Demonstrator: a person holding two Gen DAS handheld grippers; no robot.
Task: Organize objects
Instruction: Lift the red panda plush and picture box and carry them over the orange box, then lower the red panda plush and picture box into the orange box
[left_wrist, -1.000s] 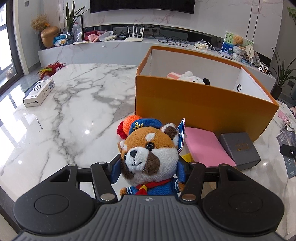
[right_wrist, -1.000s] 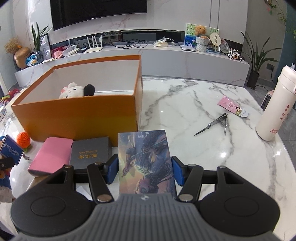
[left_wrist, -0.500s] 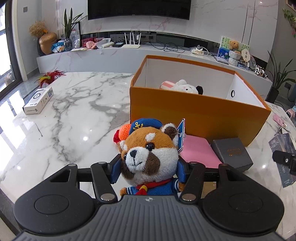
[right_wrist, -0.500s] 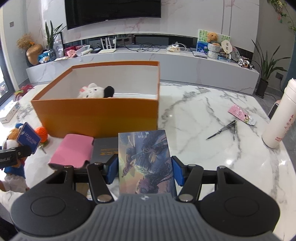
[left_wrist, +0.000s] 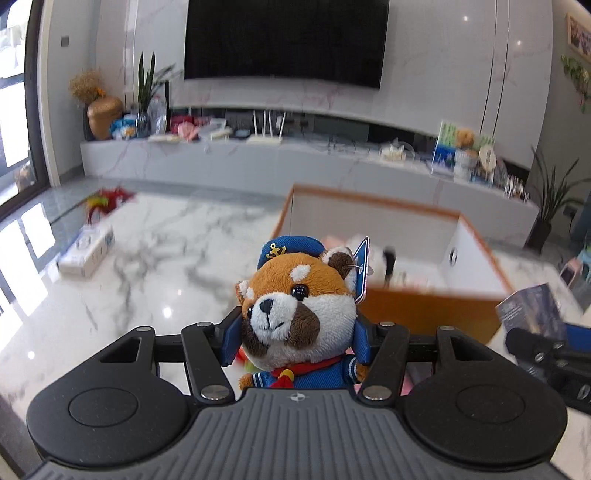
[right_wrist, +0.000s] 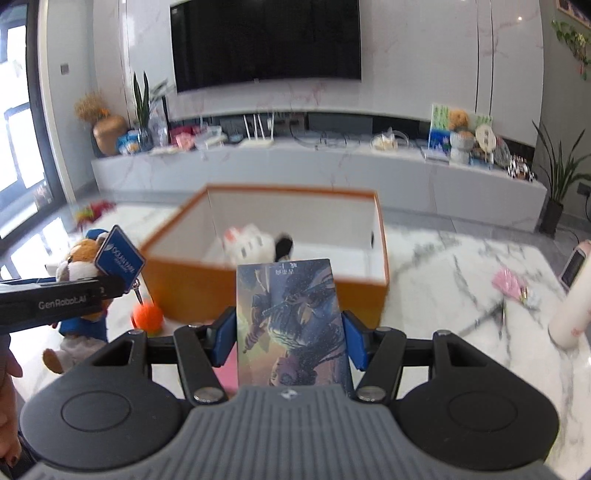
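Note:
My left gripper (left_wrist: 295, 339) is shut on a red panda plush (left_wrist: 299, 314) in a blue sailor cap and suit, held above the marble table in front of the open orange box (left_wrist: 424, 314). The plush also shows in the right wrist view (right_wrist: 79, 295) at the left, with its blue tag. My right gripper (right_wrist: 290, 336) is shut on a dark blue illustrated book (right_wrist: 291, 325), held upright and raised before the orange box (right_wrist: 258, 291). A white plush (right_wrist: 251, 242) lies inside the box.
An orange ball (right_wrist: 147, 317) and a pink case (right_wrist: 225, 376) lie on the marble table (left_wrist: 147, 266) by the box. A white carton (left_wrist: 86, 249) sits at the left. A white bottle (right_wrist: 569, 302), scissors (right_wrist: 491, 317) and a pink packet (right_wrist: 511, 286) lie at the right.
Both grippers have risen with their loads and tilted up, so the box now sits lower in view. The plush and book stay clamped.

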